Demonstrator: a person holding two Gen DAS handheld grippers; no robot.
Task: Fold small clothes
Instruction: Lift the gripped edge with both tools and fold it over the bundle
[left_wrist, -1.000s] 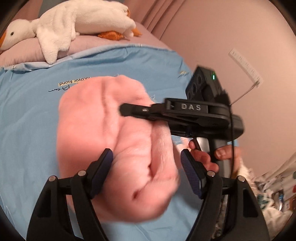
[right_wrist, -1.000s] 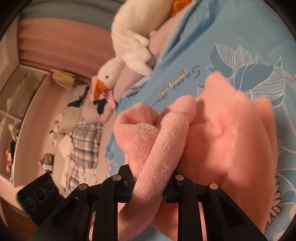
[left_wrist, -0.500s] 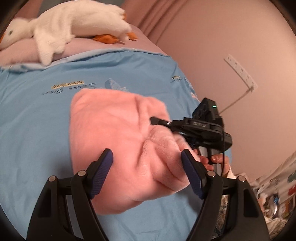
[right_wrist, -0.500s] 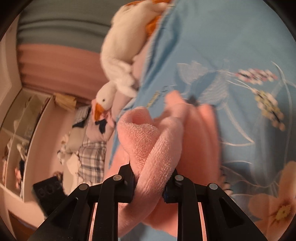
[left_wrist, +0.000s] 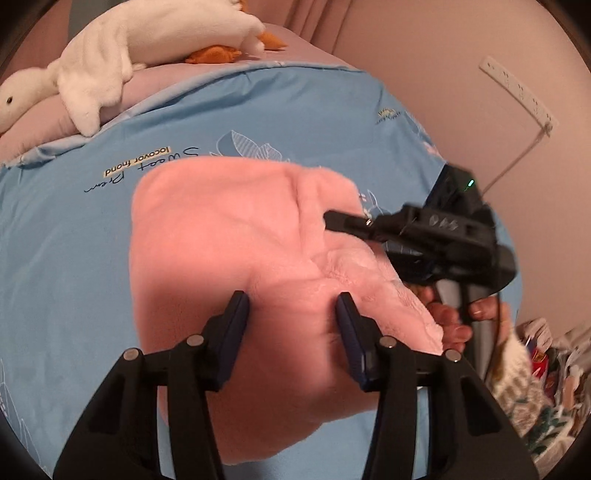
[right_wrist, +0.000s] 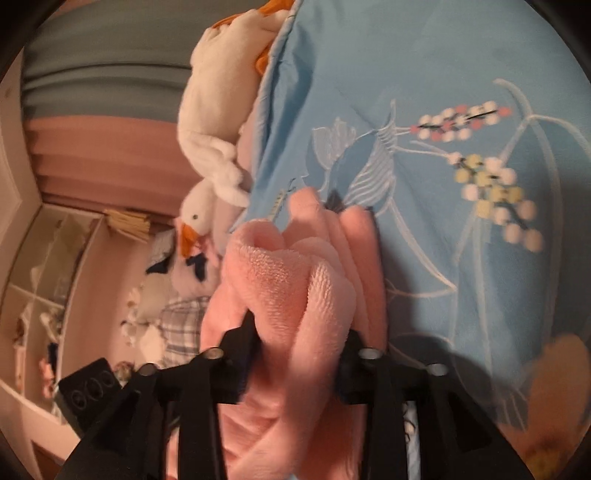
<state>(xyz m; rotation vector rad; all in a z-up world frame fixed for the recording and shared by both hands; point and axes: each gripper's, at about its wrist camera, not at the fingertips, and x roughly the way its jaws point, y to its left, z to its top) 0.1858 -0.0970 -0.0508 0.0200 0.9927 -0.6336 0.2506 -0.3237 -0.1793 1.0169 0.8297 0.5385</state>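
A pink fleece garment (left_wrist: 229, 236) hangs bunched above the blue bedspread (left_wrist: 66, 229). My left gripper (left_wrist: 291, 314) has its jaws narrowed around a fold of the garment's near part, the pads touching the cloth at both sides. My right gripper (right_wrist: 299, 332) is shut on a thick bunched roll of the same garment (right_wrist: 291, 273). The right gripper also shows in the left wrist view (left_wrist: 436, 240), its finger laid on the garment's right side, held by a hand.
A white plush goose (left_wrist: 140, 48) lies on a pink pillow at the head of the bed. A pink wall with a power strip (left_wrist: 517, 92) is on the right. Clutter (left_wrist: 546, 365) lies beside the bed. Shelves (right_wrist: 44, 280) and piled clothes show in the right wrist view.
My left gripper's jaws have closed in from wide open onto the garment. The garment has spread and dropped toward the bed. My right gripper's jaws look slightly wider around the roll.
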